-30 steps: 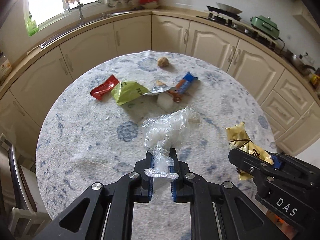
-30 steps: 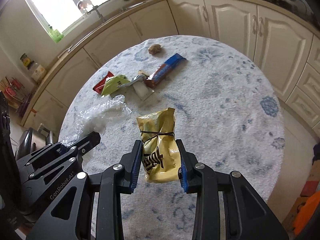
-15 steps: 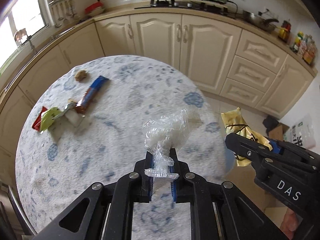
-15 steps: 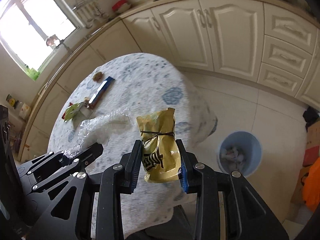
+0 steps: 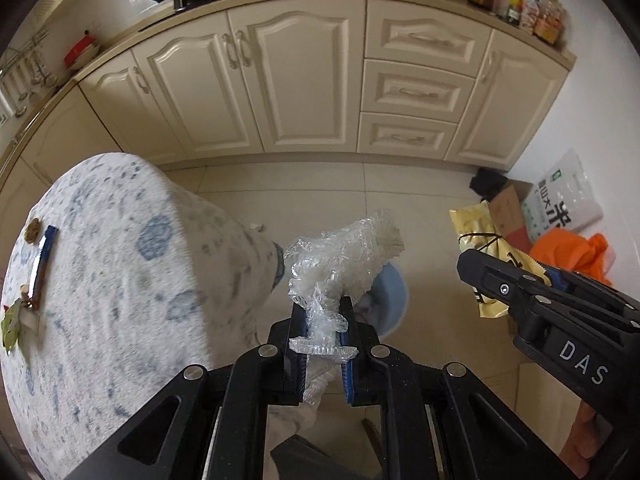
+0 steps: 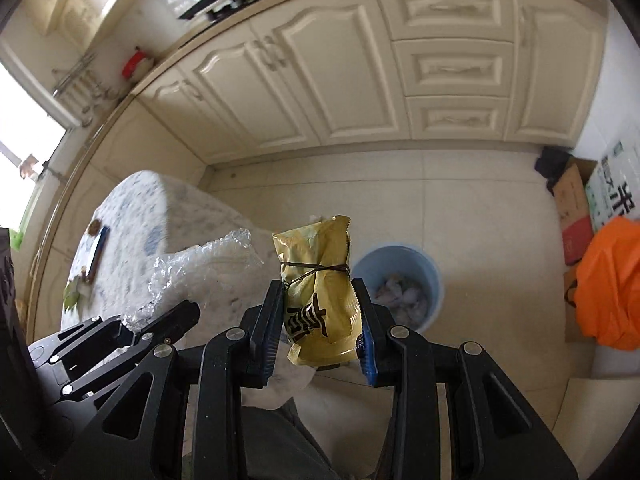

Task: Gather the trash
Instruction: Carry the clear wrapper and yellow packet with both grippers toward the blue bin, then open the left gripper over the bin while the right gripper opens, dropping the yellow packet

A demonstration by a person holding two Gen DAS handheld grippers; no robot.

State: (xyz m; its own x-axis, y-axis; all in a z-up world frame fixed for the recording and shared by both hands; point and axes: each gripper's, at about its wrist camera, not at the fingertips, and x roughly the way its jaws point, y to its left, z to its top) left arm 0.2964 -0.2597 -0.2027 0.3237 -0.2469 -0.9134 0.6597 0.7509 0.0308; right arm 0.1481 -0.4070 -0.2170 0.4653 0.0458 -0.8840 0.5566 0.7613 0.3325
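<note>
Nearest the lenses, the left gripper (image 5: 320, 322) is clamped tight on a crumpled clear plastic wrap (image 5: 340, 256), while the right gripper (image 6: 318, 316) pinches a gold snack bag (image 6: 320, 292) between narrowly parted jaws. Just beyond them a blue bin (image 6: 424, 264) with paper scraps stands on the tiled floor (image 6: 460, 200), partly hidden by the held trash. Left of it the cloth-covered round table (image 5: 120, 280) carries a blue wrapper (image 5: 44, 252) and a green wrapper (image 5: 10, 322). An orange bag (image 6: 608, 284) and cardboard box (image 6: 572, 208) lie right; cream cabinets (image 5: 300, 80) stand behind.
</note>
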